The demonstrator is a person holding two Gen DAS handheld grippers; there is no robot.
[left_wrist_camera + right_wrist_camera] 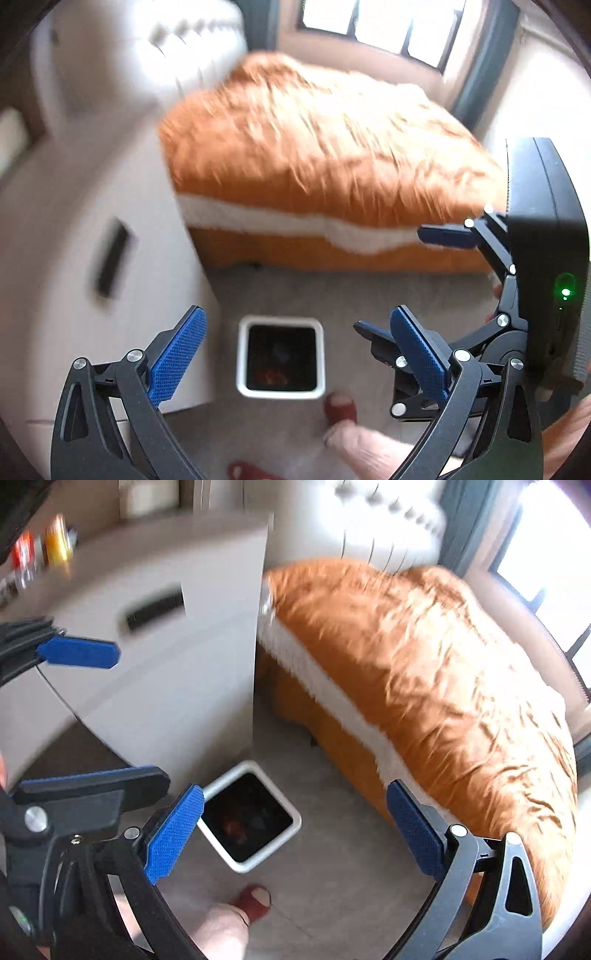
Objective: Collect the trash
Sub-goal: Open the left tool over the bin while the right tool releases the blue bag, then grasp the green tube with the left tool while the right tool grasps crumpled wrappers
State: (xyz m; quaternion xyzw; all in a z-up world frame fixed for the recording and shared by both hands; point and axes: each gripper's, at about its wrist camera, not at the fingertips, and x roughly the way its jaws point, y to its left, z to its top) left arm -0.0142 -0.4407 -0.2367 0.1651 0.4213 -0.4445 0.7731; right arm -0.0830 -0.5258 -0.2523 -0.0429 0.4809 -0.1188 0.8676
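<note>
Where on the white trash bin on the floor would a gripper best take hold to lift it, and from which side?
Grip the trash bin by its white rim wall, coming from above. It stands upright with its square mouth open upward, so one finger could probably go inside, one outside. The side facing the bed looks freest; the cabinet crowds the other.

A bed (325, 147) under a rumpled orange cover with a white fringe is filling most of the room. A pale cabinet (177, 657) is standing just beside it on the grey floor (332, 886). Daylight is pouring through the window (380, 26), washing out a white tufted headboard (388, 520).
</note>
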